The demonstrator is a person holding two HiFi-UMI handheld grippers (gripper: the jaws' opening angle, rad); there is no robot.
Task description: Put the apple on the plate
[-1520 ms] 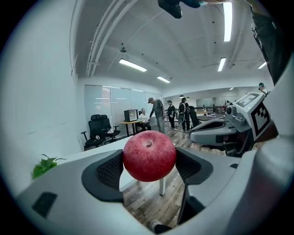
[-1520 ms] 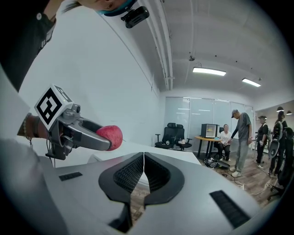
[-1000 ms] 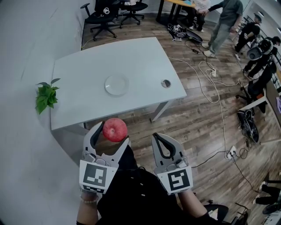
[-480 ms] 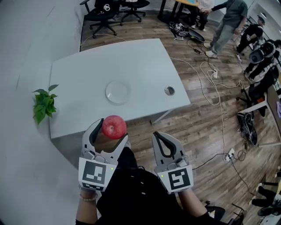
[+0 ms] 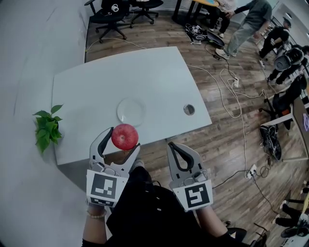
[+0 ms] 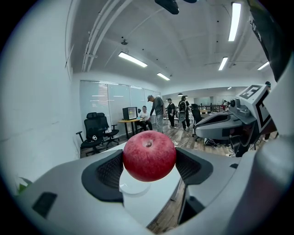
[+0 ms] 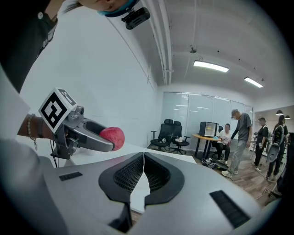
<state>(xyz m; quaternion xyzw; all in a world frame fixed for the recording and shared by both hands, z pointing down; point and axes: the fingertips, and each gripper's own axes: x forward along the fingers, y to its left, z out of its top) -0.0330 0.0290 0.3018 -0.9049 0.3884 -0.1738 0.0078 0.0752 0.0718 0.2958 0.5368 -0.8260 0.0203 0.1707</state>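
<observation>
A red apple [image 5: 124, 136] is clamped between the jaws of my left gripper [image 5: 121, 140], just off the near edge of the white table [image 5: 96, 87]. In the left gripper view the apple [image 6: 149, 156] fills the gap between the dark pads. A clear round plate [image 5: 131, 111] lies on the table a short way beyond the apple; the plate [image 6: 138, 188] also shows below the apple. My right gripper [image 5: 176, 153] hangs beside it over the floor, jaws shut with nothing between them [image 7: 143, 176]. The apple [image 7: 112, 137] shows at the left of the right gripper view.
A round cable hole [image 5: 189, 109] sits near the table's right edge. A green plant [image 5: 46, 127] hangs left of the table by the wall. Cables [image 5: 231, 82] run across the wood floor on the right. Office chairs [image 5: 116, 12] and several people [image 5: 246, 21] stand beyond the table.
The table and plate have drawn nearer in the head view. The left gripper, still holding the apple, has come closer to the table's near edge. The right gripper has kept its place.
</observation>
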